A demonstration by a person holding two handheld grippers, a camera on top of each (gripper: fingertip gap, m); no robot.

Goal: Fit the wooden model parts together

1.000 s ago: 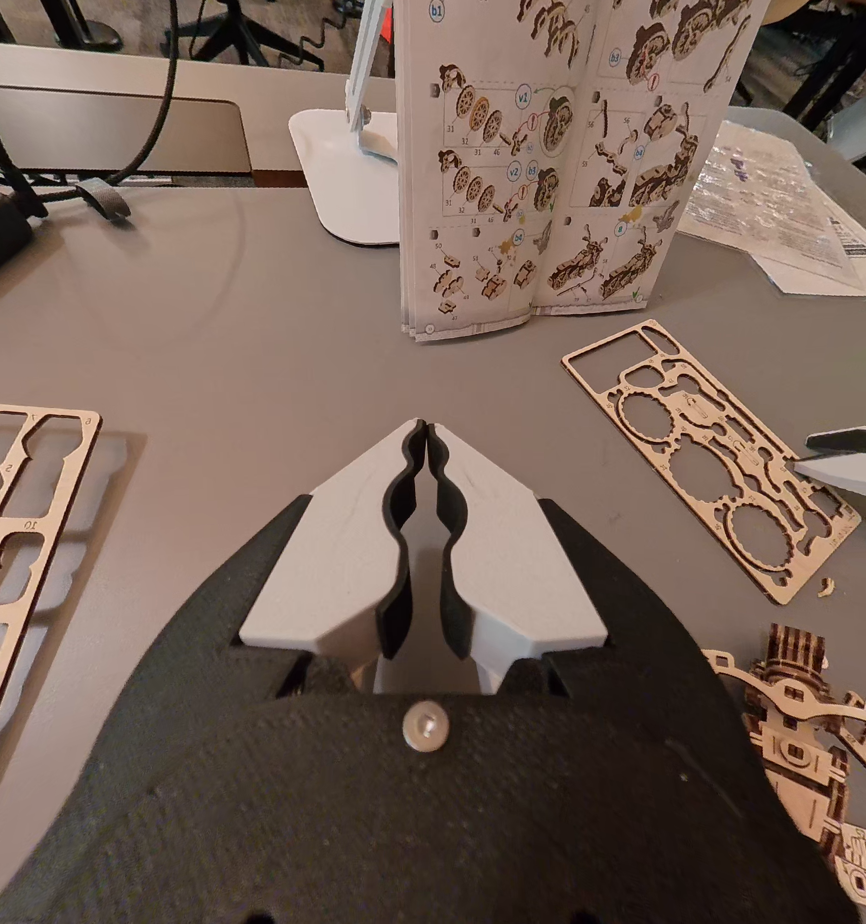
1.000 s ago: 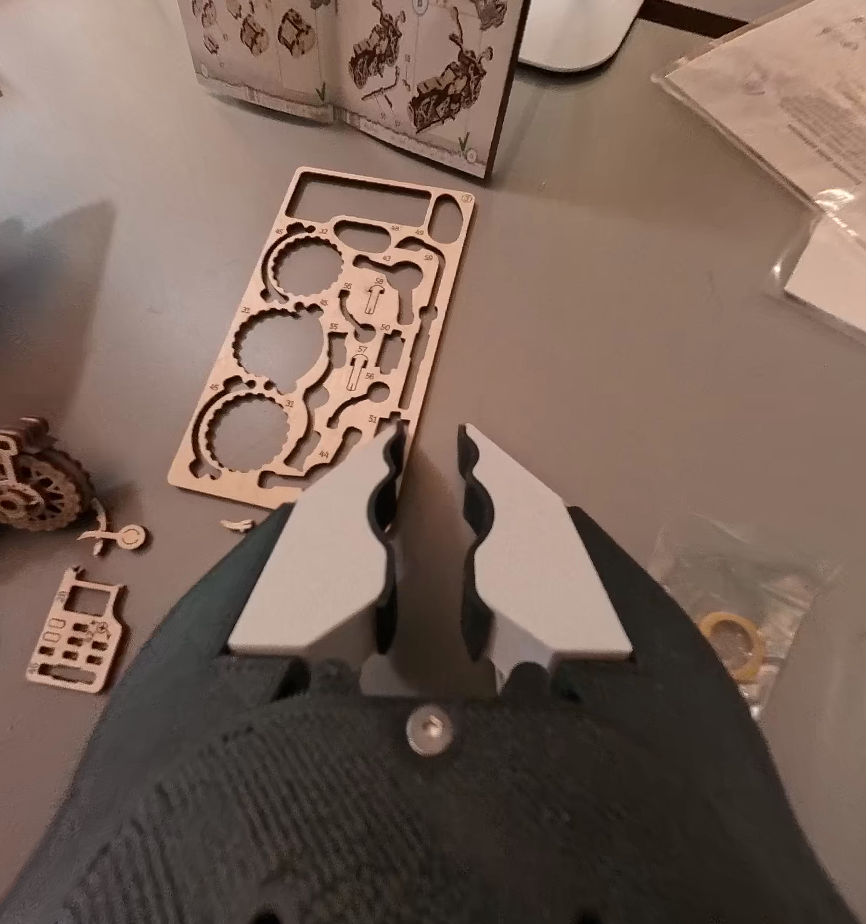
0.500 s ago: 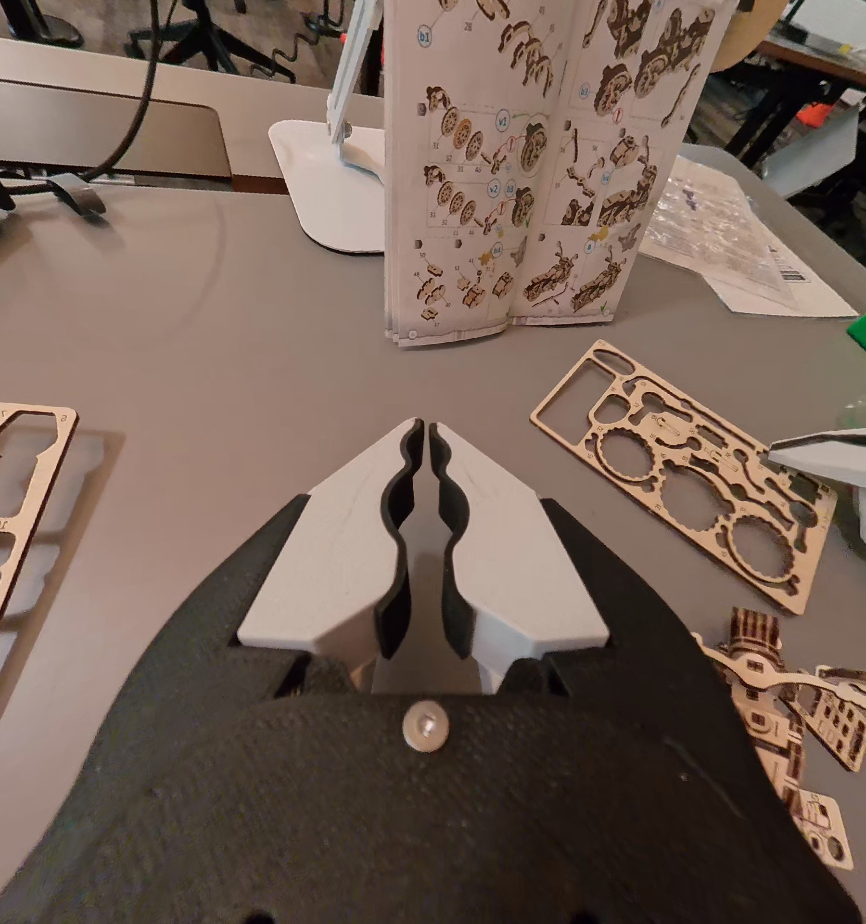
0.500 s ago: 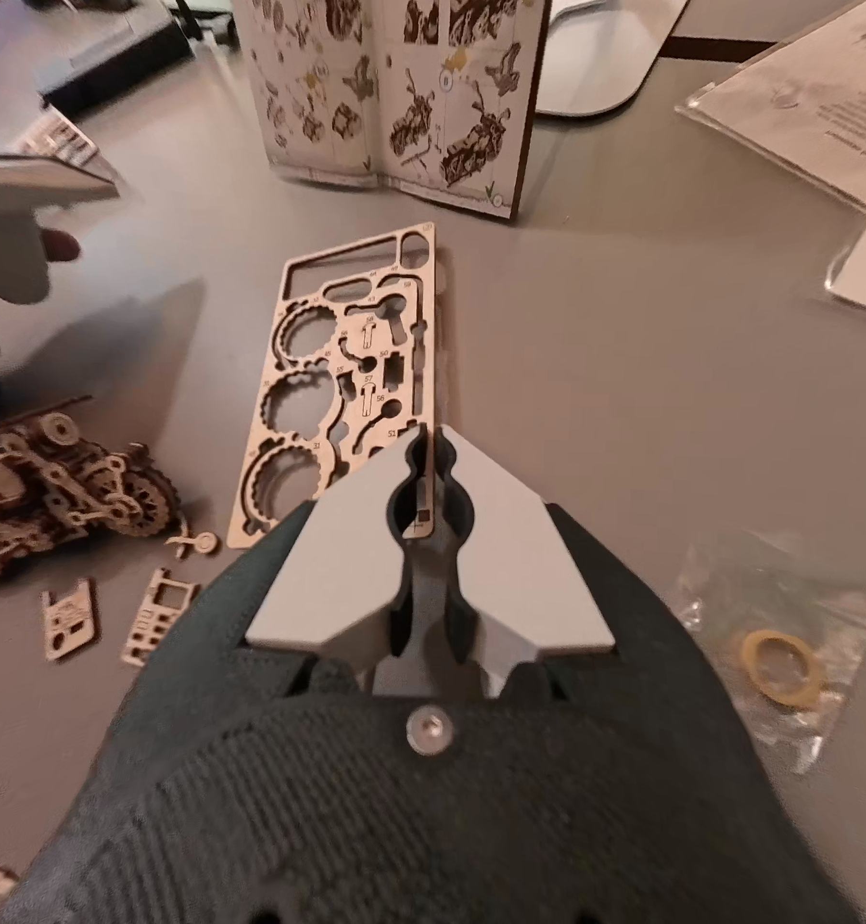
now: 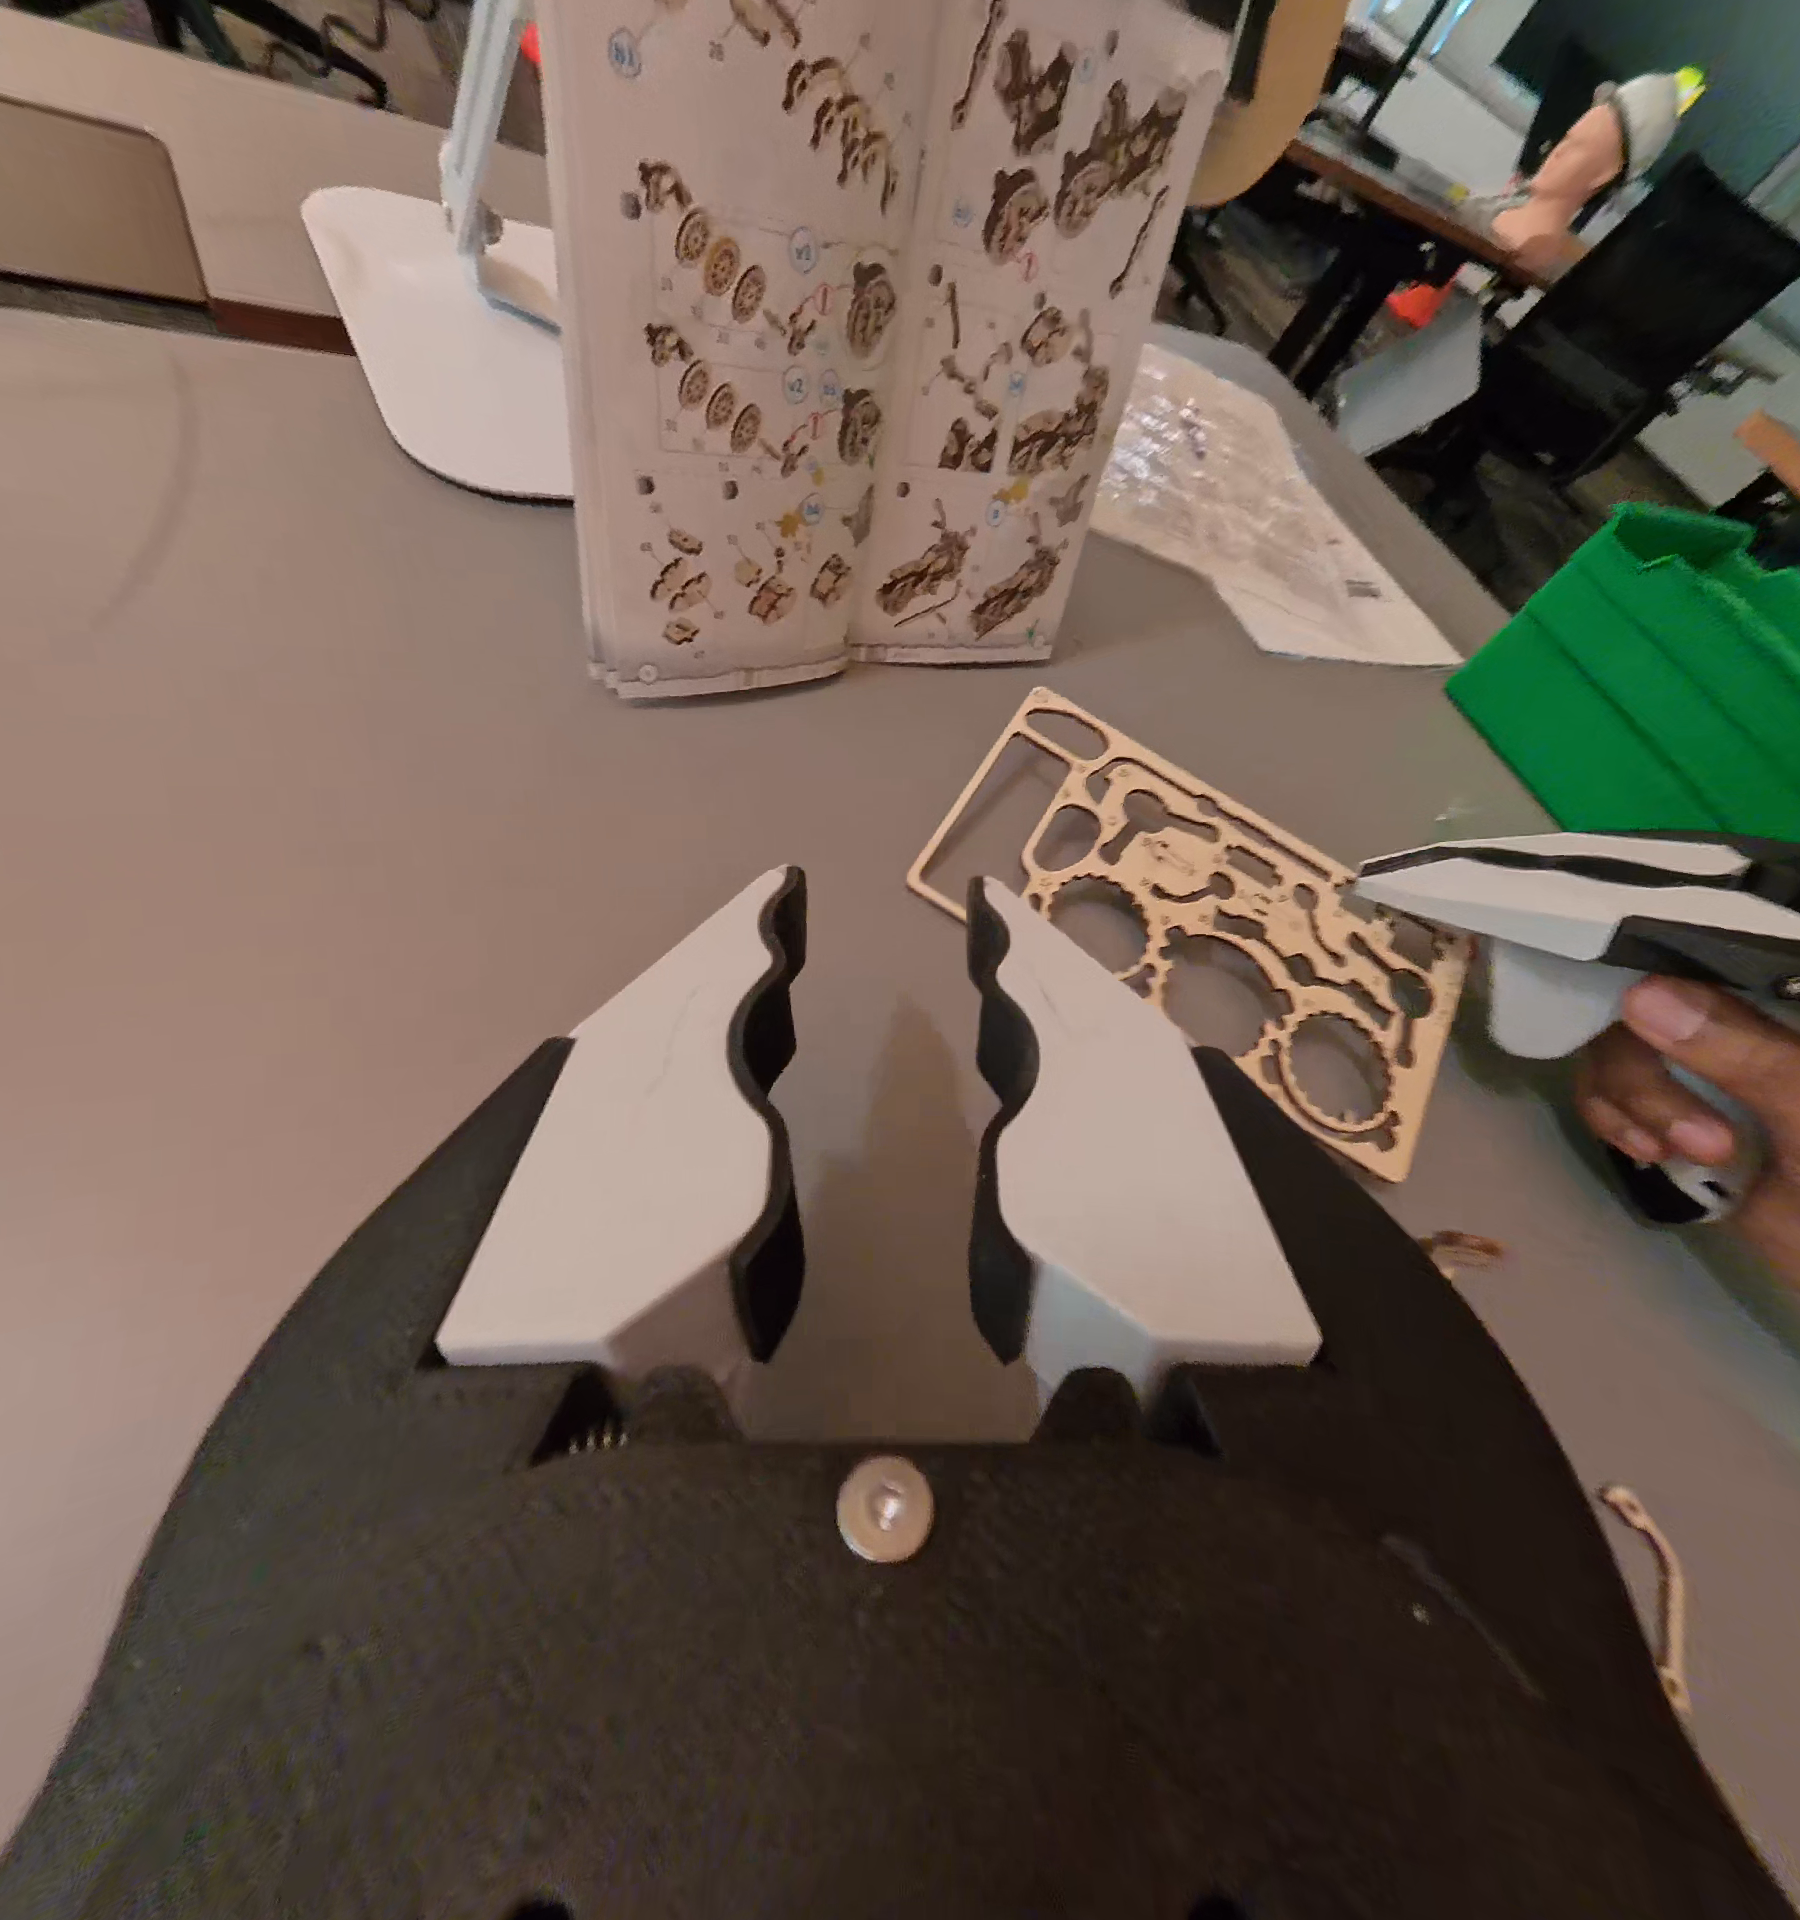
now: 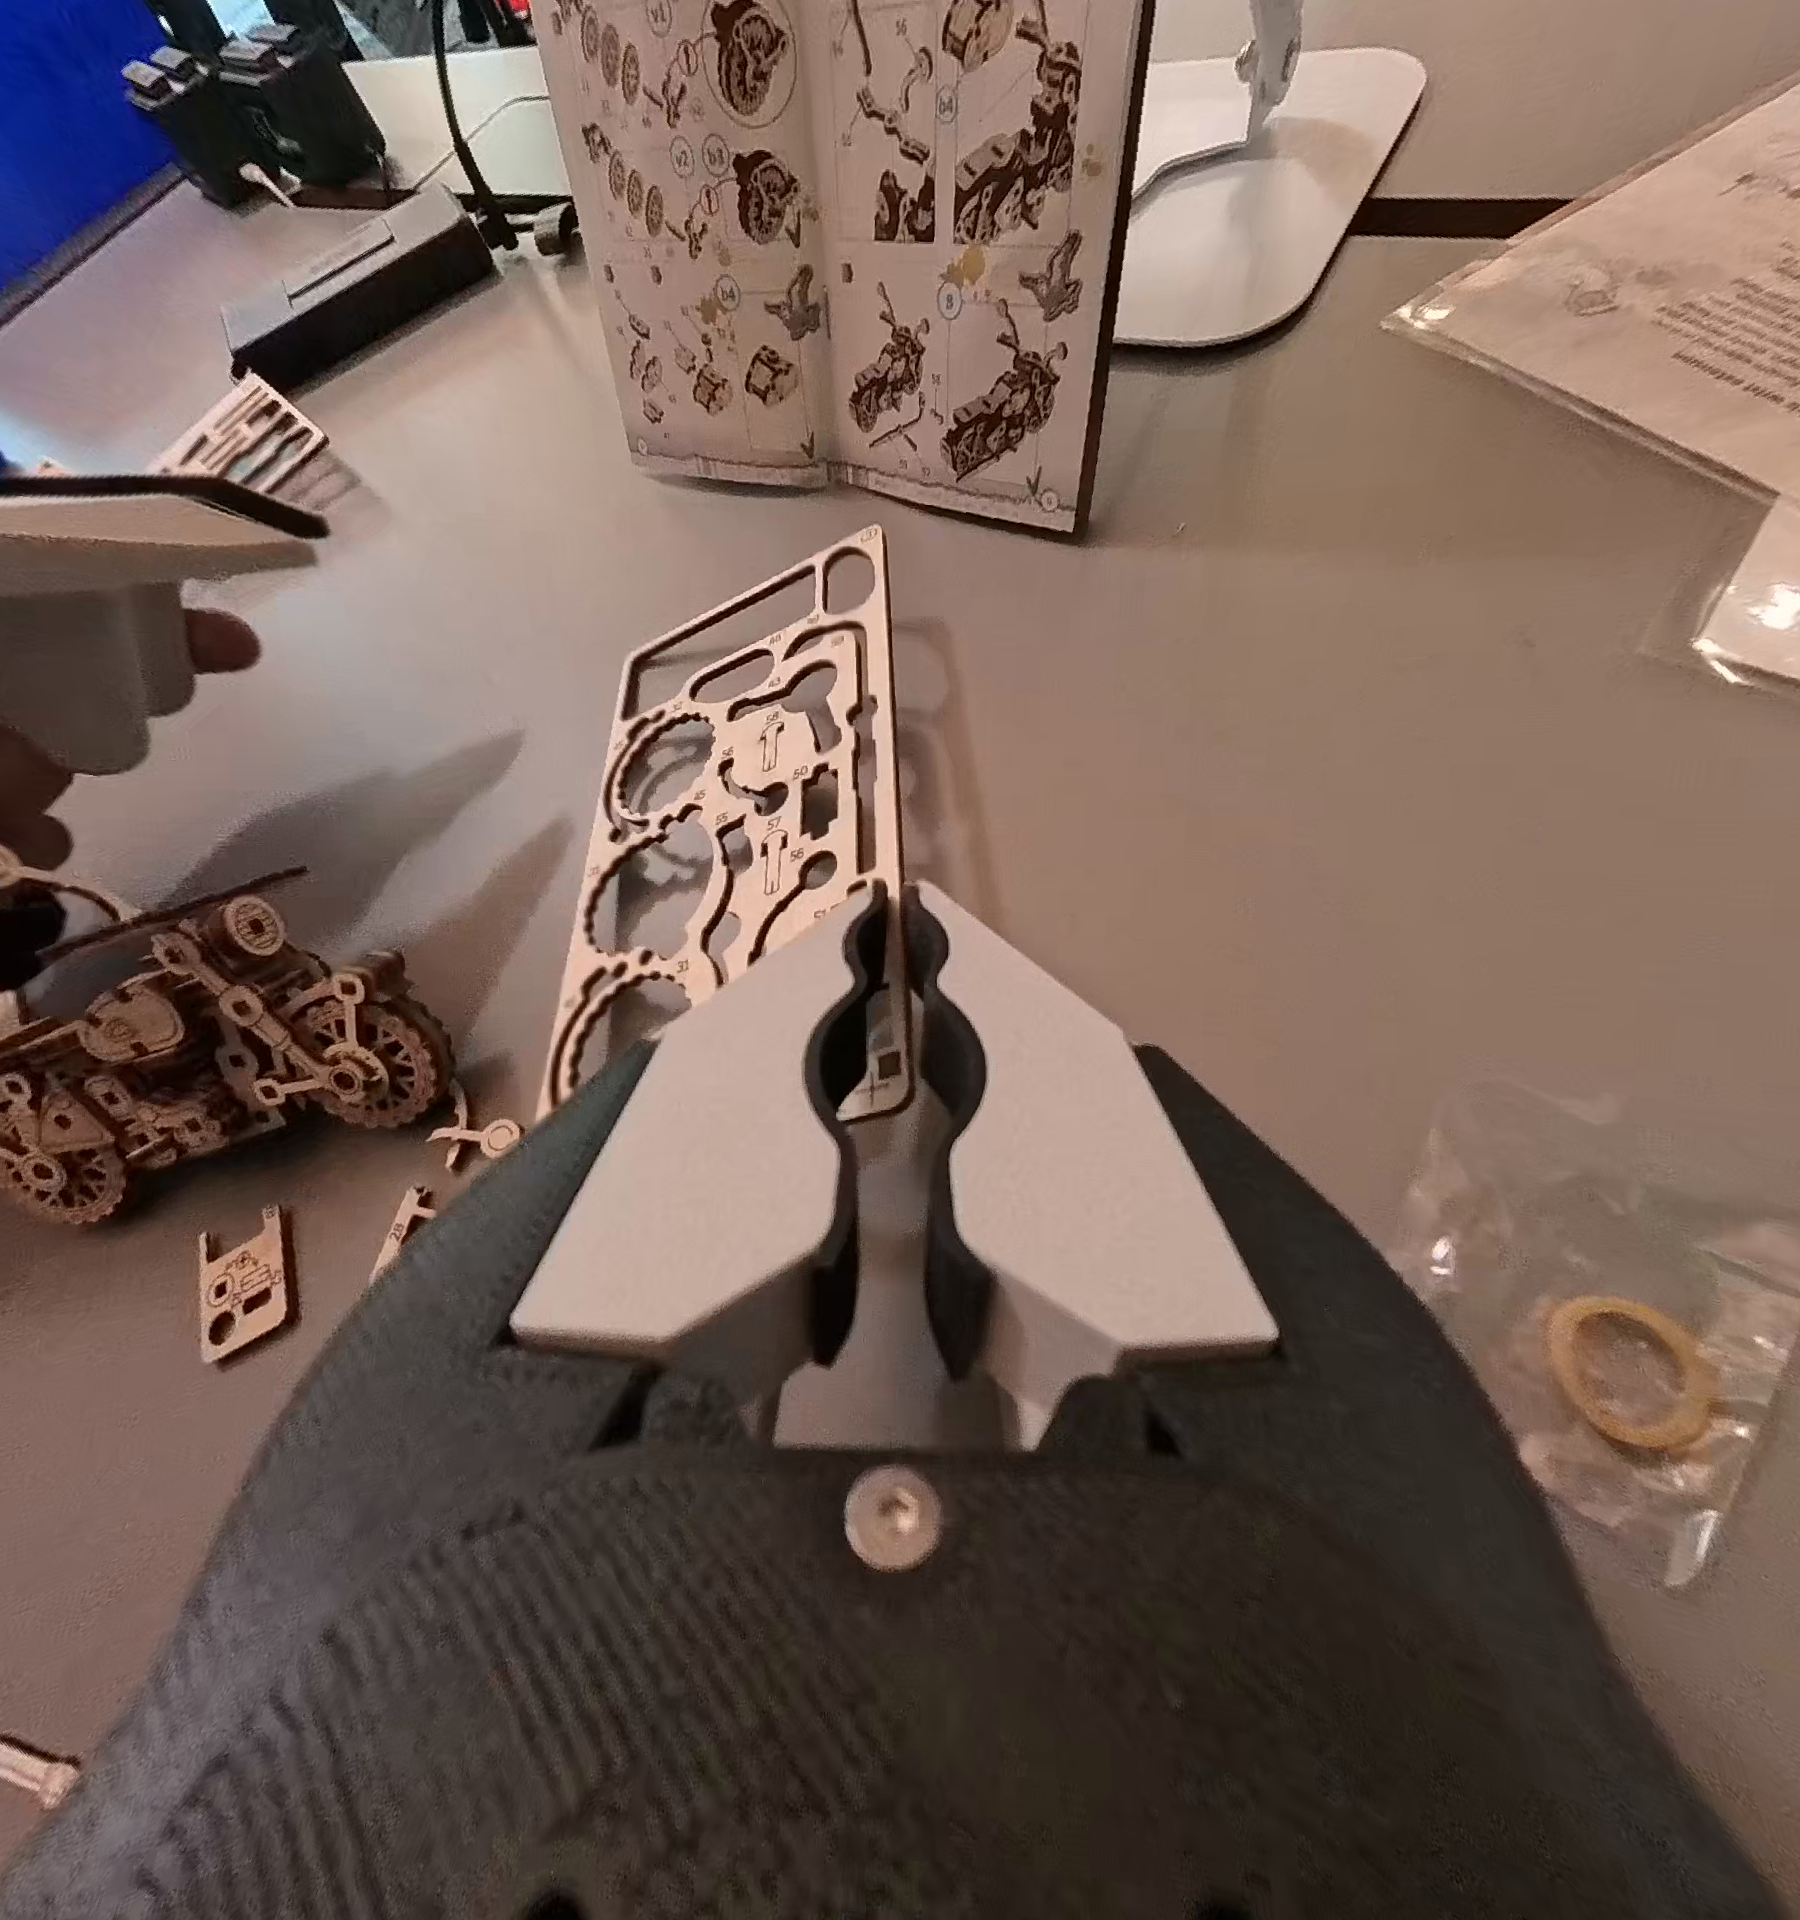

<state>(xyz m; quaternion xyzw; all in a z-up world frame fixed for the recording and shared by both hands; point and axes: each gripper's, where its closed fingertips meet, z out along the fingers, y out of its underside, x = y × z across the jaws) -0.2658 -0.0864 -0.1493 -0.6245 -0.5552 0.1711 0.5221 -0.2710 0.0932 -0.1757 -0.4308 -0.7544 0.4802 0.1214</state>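
While right gripper [image 6: 893, 906] jaws clamp wooden sheet [image 6: 761, 790] edge | left gripper [image 5: 885, 899] agape

Soft, even indoor light fell from overhead on the grey table [image 6: 1291, 831], where a lifted wooden parts sheet [image 6: 730, 831] cast a pale double shadow. Both wide-angle views bowed straight lines toward the edges (most plainly in the standing instruction booklet [image 5: 854, 364]). A hand [image 5: 1748, 1122] at the right margin was motion-blurred, the background room soft.
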